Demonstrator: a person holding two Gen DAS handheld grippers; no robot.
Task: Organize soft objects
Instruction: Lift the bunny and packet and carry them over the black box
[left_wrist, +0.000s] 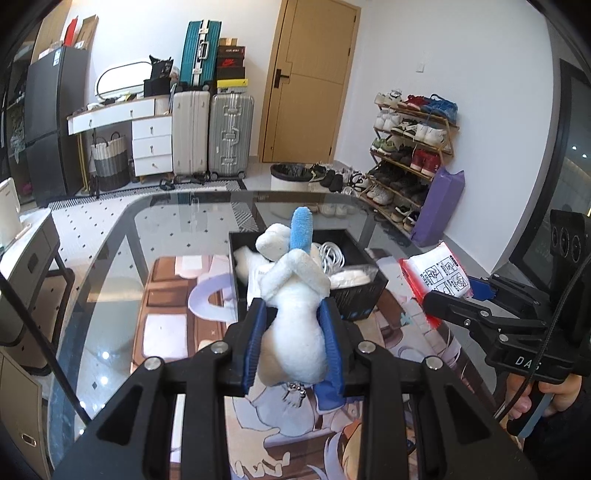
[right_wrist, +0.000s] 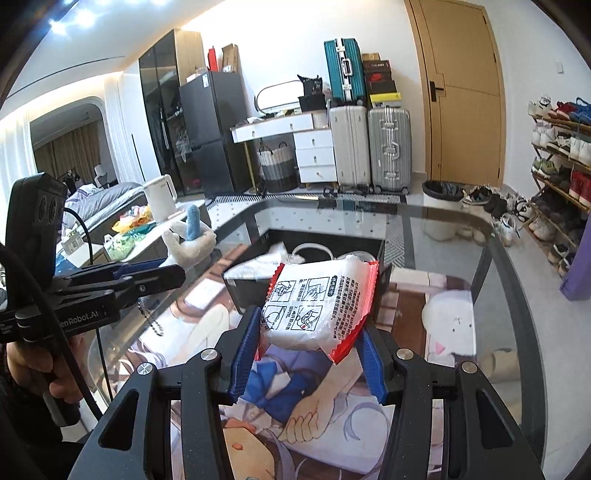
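My left gripper (left_wrist: 293, 314) is shut on a white plush toy (left_wrist: 295, 314) with a blue ear, held above the table just before a black box (left_wrist: 354, 299). My right gripper (right_wrist: 310, 325) is shut on a white soft packet with red edges (right_wrist: 321, 299), held above the table near the same black box (right_wrist: 251, 291). The box holds white soft items and a white cable. The packet also shows in the left wrist view (left_wrist: 439, 275), at the right of the box. The plush toy shows in the right wrist view (right_wrist: 192, 240), at the left.
A glass table (left_wrist: 110, 258) carries an anime-print mat (right_wrist: 332, 417). Beyond it stand suitcases (left_wrist: 229, 136), a white drawer unit, a bin (left_wrist: 288, 177), a shoe rack (left_wrist: 410, 147) and a wooden door. A kettle (right_wrist: 160, 195) stands at the left.
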